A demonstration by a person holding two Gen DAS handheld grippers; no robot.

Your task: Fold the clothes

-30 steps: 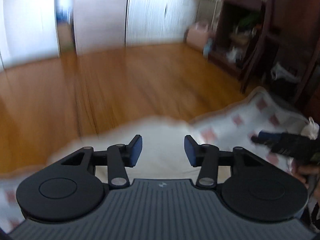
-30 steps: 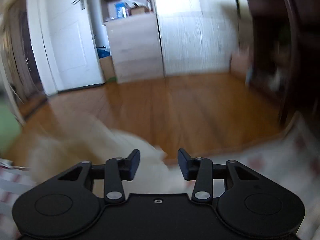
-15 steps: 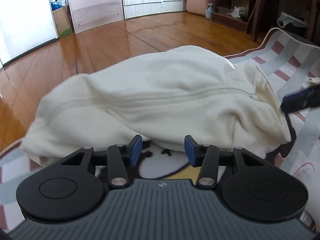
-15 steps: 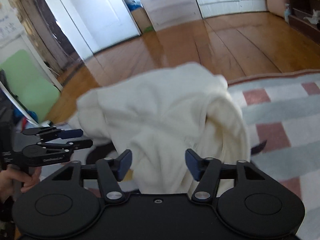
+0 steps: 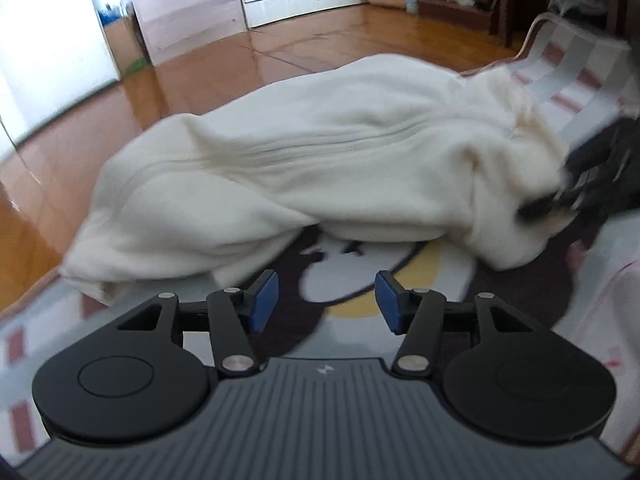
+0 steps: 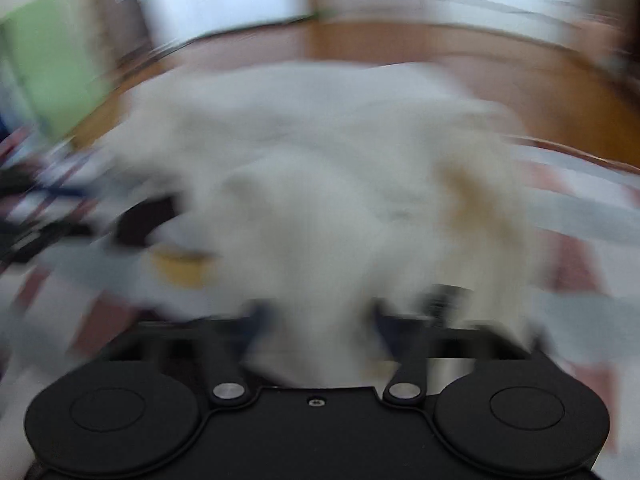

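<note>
The white hoodie point(image 5: 320, 168) lay bunched on the striped rug point(image 5: 576, 52), partly on the wood floor point(image 5: 200, 76). My right gripper point(image 6: 316, 320) was closing w/ cloth between its fingers, pic blurry. My left gripper point(image 5: 326, 300) was opening, nothing in it. Bad grab could drag it all into a lump.

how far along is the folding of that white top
Barely begun. Done: nothing folded; the top lies crumpled on the rug. In hand: the right gripper is closing with cloth between its fingers at one end; the left gripper is opening, empty, just short of the top. Left: spreading it flat and every fold.
</note>
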